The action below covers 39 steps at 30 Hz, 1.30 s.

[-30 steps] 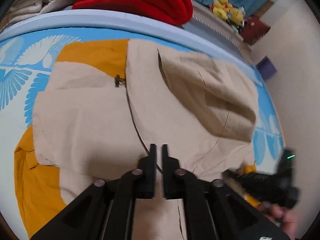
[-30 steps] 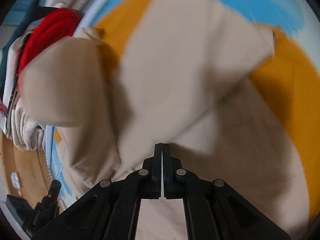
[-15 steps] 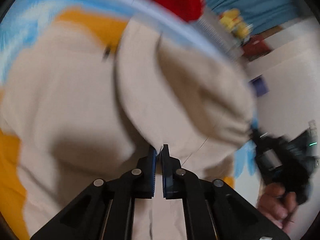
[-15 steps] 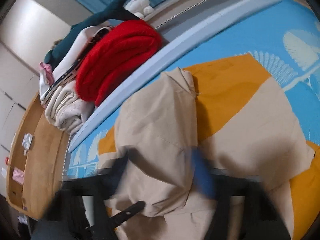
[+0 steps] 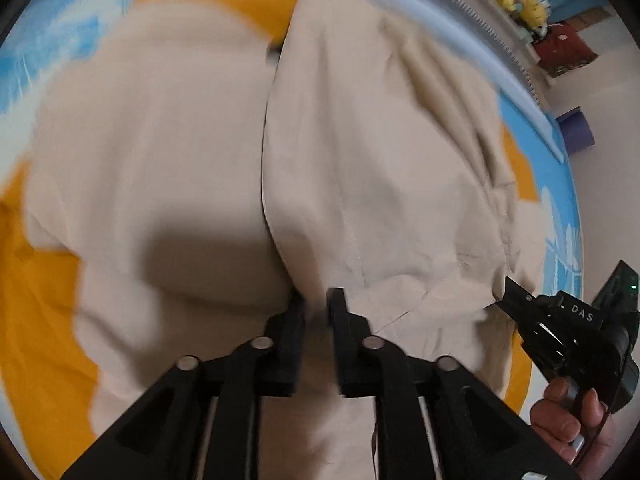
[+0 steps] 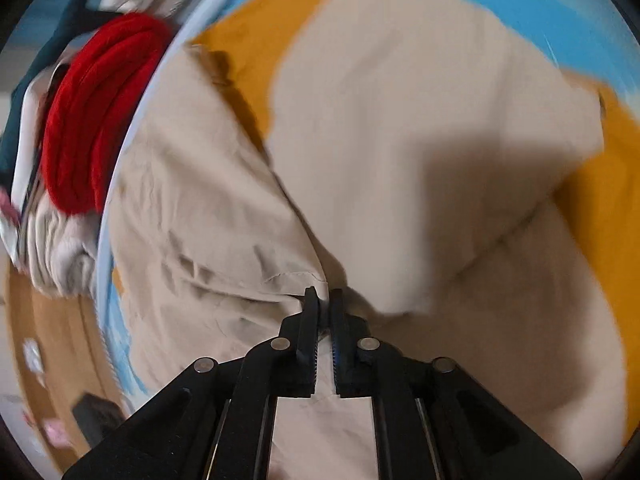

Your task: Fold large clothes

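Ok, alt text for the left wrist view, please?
The left gripper, jaws slightly apart, hovers over a beige garment spread on an orange and blue bedsheet. The right gripper, in a hand, touches the garment's edge at lower right.

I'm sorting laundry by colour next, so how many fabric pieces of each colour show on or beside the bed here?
Beige: 1, the beige garment being folded
Orange: 1, the orange cloth under it
Red: 1, the red knit beyond the bed edge
Off-white: 1, the off-white bundle beside the red knit
Total: 4
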{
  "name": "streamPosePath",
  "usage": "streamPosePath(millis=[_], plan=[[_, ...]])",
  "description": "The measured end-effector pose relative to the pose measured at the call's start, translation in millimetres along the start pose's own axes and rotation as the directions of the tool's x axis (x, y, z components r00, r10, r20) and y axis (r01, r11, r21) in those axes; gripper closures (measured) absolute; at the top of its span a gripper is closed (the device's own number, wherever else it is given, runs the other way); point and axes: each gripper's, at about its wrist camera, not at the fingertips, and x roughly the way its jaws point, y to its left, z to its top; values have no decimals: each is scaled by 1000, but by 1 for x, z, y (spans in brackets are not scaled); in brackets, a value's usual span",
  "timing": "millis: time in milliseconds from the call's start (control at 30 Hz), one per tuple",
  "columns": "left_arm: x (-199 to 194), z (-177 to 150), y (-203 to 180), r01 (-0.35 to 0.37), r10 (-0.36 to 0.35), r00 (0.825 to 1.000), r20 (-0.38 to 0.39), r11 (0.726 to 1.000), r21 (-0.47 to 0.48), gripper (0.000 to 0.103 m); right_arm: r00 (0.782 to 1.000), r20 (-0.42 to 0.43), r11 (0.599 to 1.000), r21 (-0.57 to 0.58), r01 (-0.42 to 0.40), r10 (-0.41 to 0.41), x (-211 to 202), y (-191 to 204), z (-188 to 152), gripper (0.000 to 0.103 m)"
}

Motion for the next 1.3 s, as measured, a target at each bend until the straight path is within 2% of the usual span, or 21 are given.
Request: streamPosePath(millis=[33,100,167,233,267,300,333,400,433,500,533,600,700,767,800,833,900,967,1067,1167,1300], plan=[[-12,1,-3,-21,20,998,59,1000,22,77,1000,22,1000,-27,7,-7,-6,6,1,89],[-30,2,-9,-58,50,986,160,997,49,75,992,109,995,-80,64,-55,-26,19,1,69],[-40,0,-20,-38,18,977,212,995,95,75,960,254,985,-93,143,-115,-57,29,-5,63],[-31,1,-24,16,-39,983,182,992,128,75,917,375,976,-110,187,-133,-80,38,-7,59],[-20,-3,-28,51,-70,989,129,989,141,75,911,400,976,-142,163,-94,-83,44,-8,58],[-7,-7,-29,47,-60,994,90,989,139,75,917,397,973,-194,126,-40,-81,51,-7,57],[5,-9,-28,14,-20,999,46,992,129,75,939,343,963,-261,70,24,-71,60,-3,57],[24,-16,-18,-33,38,999,-36,993,115,75,980,169,947,-317,-45,103,-40,62,5,57],[26,-17,-14,-35,41,998,-53,993,109,79,989,113,946,-321,-52,93,-27,60,4,57],[17,-14,-16,-30,36,998,-55,994,110,81,997,19,941,-330,73,-71,4,49,0,58],[6,-12,-21,-19,23,999,-31,991,131,80,995,9,941,-325,94,-96,7,43,-1,60],[-12,-8,-27,-27,21,999,42,987,159,80,995,36,949,-297,101,-95,-2,43,-1,59],[-21,0,-20,-72,55,991,118,987,141,80,987,151,923,-370,110,-57,-32,60,-8,57],[-4,-2,-1,-113,107,992,70,989,98,80,988,156,916,-397,64,-1,-36,69,-10,54],[8,-3,8,-134,133,991,17,987,83,80,993,119,914,-403,50,-2,-28,69,-10,53],[16,-8,17,-134,136,990,-34,989,62,80,995,76,915,-393,90,-65,-13,63,-10,53],[14,-10,23,-110,110,993,-41,994,11,80,988,34,928,-340,154,-151,0,47,-15,54],[-5,-9,17,-94,94,996,9,995,30,80,990,36,940,-309,143,-139,-6,43,-14,54],[-37,-10,12,-99,93,988,120,994,48,80,987,148,923,-367,118,-67,-45,64,-15,54],[-67,-17,16,-96,81,976,204,993,64,81,958,284,898,-431,89,41,-94,80,-16,54],[-83,-15,13,-86,67,970,234,994,71,82,890,437,852,-508,125,130,-156,95,-25,54]])
